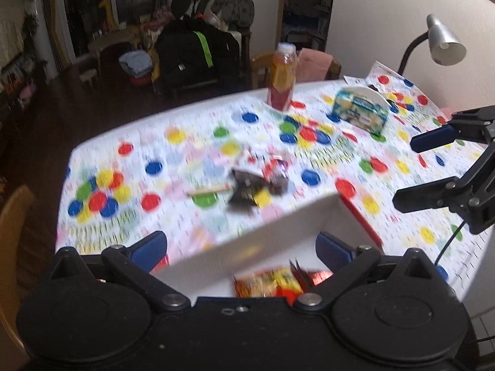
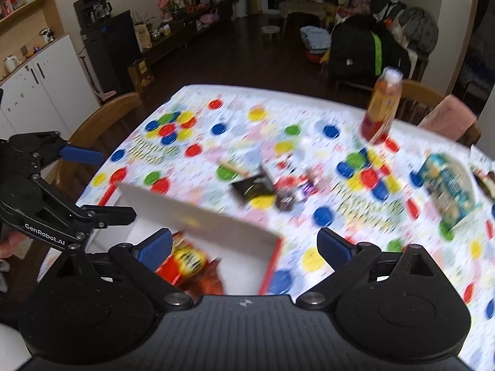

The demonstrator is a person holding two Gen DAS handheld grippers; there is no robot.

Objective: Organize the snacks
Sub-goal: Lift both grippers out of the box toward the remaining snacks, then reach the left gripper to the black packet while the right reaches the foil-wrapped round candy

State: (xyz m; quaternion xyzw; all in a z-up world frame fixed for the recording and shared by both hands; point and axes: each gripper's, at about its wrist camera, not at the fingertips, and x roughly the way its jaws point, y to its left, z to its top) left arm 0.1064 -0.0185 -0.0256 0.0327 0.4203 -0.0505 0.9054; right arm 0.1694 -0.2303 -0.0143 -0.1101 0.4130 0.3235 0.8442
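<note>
A white box with a red rim (image 1: 278,232) (image 2: 198,219) sits at the table's near edge and holds orange and red snack packets (image 1: 269,283) (image 2: 188,259). My left gripper (image 1: 241,250) hovers open over this box with nothing between its fingers. My right gripper (image 2: 244,247) is also open and empty, above the box's right corner; the left wrist view shows the right gripper (image 1: 405,173) at the right. In mid-table lie a dark packet (image 1: 247,188) (image 2: 253,185), a red and purple packet (image 1: 277,173) (image 2: 294,191) and a thin stick (image 1: 210,189). Both views are motion-blurred.
A tall orange drink bottle (image 1: 283,77) (image 2: 382,108) stands at the table's far side. A teal box (image 1: 360,111) (image 2: 448,185) leans in a white holder. A desk lamp (image 1: 445,43) stands by the wall. Wooden chairs (image 2: 102,123) surround the dotted tablecloth (image 1: 173,160).
</note>
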